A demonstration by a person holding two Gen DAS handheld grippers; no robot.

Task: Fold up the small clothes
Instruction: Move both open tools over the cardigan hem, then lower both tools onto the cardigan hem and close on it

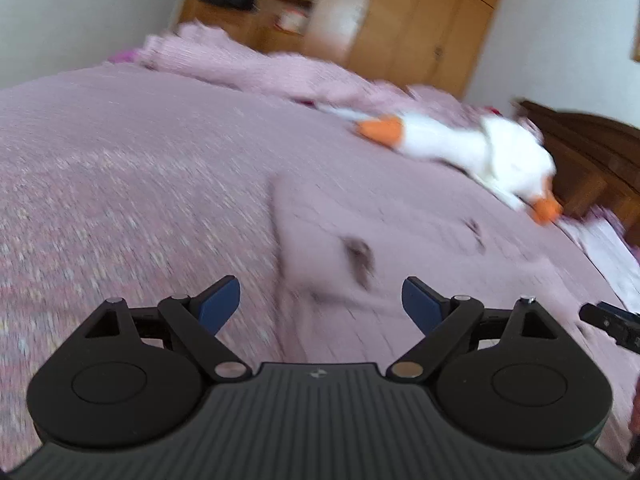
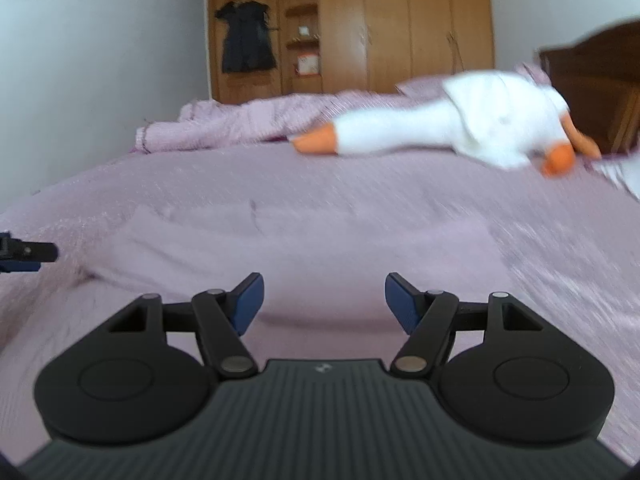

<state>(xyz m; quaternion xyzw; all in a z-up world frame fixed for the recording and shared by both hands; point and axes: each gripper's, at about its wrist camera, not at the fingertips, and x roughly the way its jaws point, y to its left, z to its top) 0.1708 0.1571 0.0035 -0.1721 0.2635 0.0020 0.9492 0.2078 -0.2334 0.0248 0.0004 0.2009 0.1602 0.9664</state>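
A small pale lilac garment (image 1: 332,240) with dark marks lies flat on the pink bedspread (image 1: 120,184), blurred by motion. My left gripper (image 1: 320,304) hovers over its near edge, open, with nothing between its blue pads. In the right wrist view the same garment (image 2: 304,236) spreads wide in front of my right gripper (image 2: 324,300), which is open and holds nothing. The tip of the other gripper (image 2: 28,254) shows at the far left, and the right one's tip (image 1: 608,320) at the right edge of the left view.
A white plush goose (image 1: 472,148) with an orange beak and feet lies at the far right of the bed, also seen as the goose (image 2: 448,128) in the right view. A bunched pink blanket (image 2: 240,124) lies behind. A wooden wardrobe (image 2: 400,28) and dark headboard (image 2: 592,80) stand beyond.
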